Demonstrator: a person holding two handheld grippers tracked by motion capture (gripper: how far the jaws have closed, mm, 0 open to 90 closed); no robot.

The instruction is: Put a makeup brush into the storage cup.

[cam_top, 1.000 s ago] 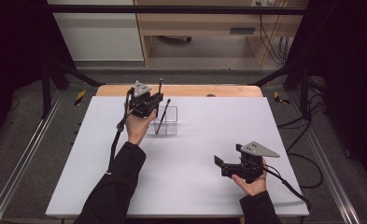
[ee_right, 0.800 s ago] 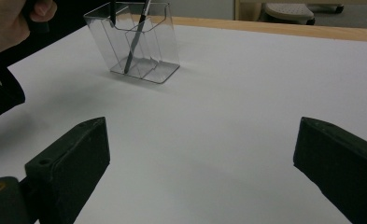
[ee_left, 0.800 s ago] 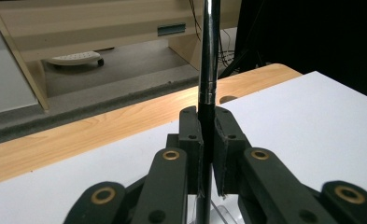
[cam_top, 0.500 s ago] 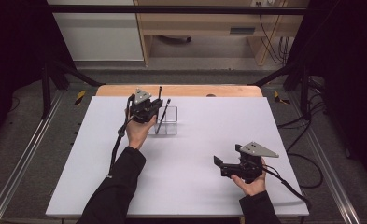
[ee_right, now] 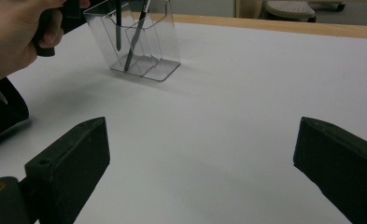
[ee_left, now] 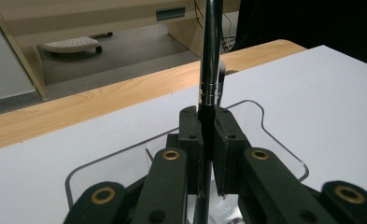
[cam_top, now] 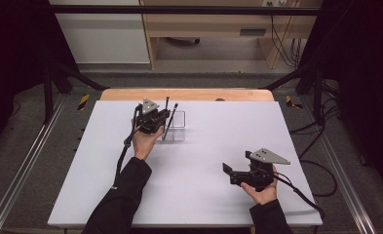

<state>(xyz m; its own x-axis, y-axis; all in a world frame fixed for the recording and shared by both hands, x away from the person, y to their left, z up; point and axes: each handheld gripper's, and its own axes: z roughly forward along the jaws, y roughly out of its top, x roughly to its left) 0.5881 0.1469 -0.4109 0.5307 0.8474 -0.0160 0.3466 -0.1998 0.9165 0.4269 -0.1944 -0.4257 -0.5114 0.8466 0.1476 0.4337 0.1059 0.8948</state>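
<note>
**Pen Lowered Upright Into Clear Holder**

White tabletop (cam_top: 194, 195) on a wooden bench, dark curtains to either side, shelving behind. Near the far edge, a clear holder (cam_top: 175, 127), divided into compartments, open at the top to take things dropped in from above. Already inside, one slim dark pen (cam_top: 170, 122), leaning against a wall of its compartment.

Left gripper (cam_top: 156, 119) poised over the holder, jaws pinched tight on a second dark pen (ee_left: 210, 70). Held vertical, probably so the lower end clears the rim and slides straight down into a slot; lower end already within the holder's walls, exact compartment hard to tell.

Right gripper (cam_top: 238, 174) parked low over bare tabletop, well apart from the holder, jaws spread wide and empty; likely kept aside so as not to crowd the left hand (cam_top: 144, 141).
</note>
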